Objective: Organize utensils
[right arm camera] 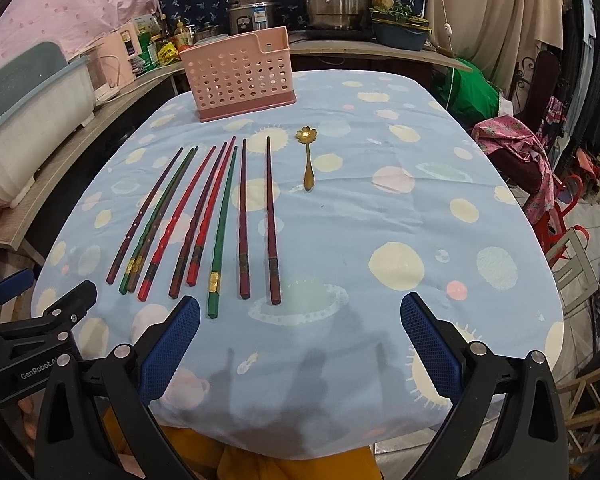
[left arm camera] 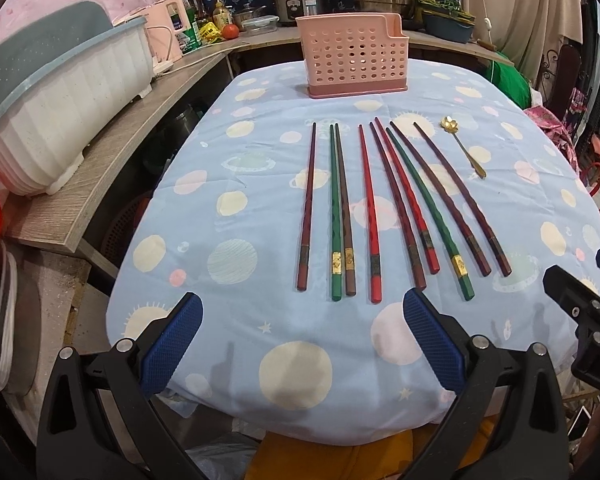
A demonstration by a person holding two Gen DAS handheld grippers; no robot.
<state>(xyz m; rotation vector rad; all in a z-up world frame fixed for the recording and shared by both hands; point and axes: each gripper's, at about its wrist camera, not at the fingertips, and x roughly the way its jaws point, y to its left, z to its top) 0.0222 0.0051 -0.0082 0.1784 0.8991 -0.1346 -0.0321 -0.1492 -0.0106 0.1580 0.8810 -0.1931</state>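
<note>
Left tool (left arm camera: 302, 318): being held low over the near edge of the counter, its blue pads (left arm camera: 171, 344) spread wide apart with nothing between them; its black frame is also being seen at the left edge of the right wrist view (right arm camera: 40, 304).
Right tool (right arm camera: 300, 320): being held beside the left one, just to its right, fingers likewise wide apart and gripping nothing; part of it is being caught at the right edge of the left wrist view (left arm camera: 580, 300).
Counter (left arm camera: 260, 360): being covered by a pale blue cloth printed with planets and suns.
Chopsticks (left arm camera: 380, 208): nine being laid flat in a loose row across the middle of the counter, thick ends near, tips far; dark red, green, brown and bright red ones are being seen.
Leftmost chopstick (left arm camera: 307, 208): dark red, being kept a little apart from the rest.
Green and brown pair (left arm camera: 340, 212): being laid touching side by side.
Right group: five being fanned out, their tips leaning left in the left wrist view.
Gold spoon (right arm camera: 309, 160): being laid just right of the chopsticks, flower-shaped bowl far, handle near.
Pink holder (left arm camera: 354, 56): perforated, being stood upright at the far end of the counter, well apart from the utensils.
Dish rack (left arm camera: 60, 120): being kept on a wooden shelf to the left.
</note>
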